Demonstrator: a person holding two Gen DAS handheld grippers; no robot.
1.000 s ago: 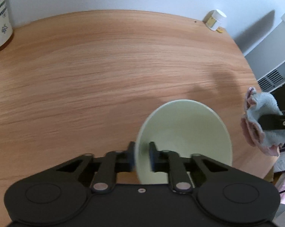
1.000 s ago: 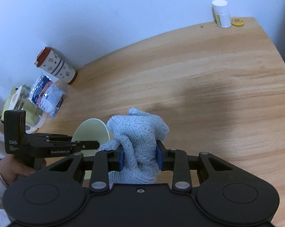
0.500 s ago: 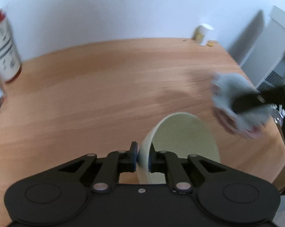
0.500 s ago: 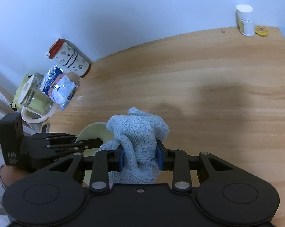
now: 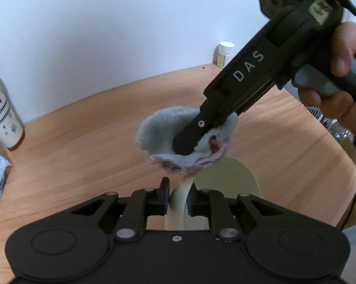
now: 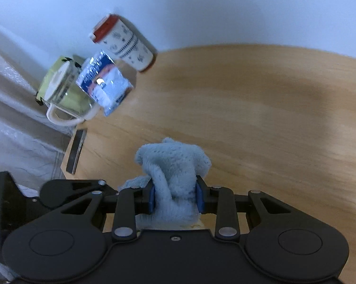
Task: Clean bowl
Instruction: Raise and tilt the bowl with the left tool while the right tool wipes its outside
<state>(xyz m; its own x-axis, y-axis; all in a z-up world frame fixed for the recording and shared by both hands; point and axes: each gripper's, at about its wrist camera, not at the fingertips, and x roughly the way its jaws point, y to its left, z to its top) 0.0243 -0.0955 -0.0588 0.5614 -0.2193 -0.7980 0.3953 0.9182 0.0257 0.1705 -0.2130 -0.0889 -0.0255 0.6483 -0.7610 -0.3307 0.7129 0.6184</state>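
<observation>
The left gripper (image 5: 178,197) clamps the rim of the pale green bowl (image 5: 227,187), held tilted above the wooden table (image 5: 83,146); its jaws are easing open, the rim still between them. The right gripper (image 6: 175,197), gripped by a hand (image 5: 343,75), squeezes a bunched blue cloth (image 5: 185,142) just above the bowl's rim, jaws narrowly parted by the fabric.

Smooth, matt pale ceramic or plastic, hard to tell which, for the bowl (image 5: 227,184). Fluffy blue terry for the cloth (image 6: 175,172), pinkish underneath. Matt black plastic on the left gripper (image 5: 179,197) and right gripper (image 6: 175,197), with small shiny metal pins. Smooth, faintly sheened wood grain across the table (image 5: 83,142). Crinkly glossy foil on the packet (image 6: 104,82) near its left edge.
</observation>
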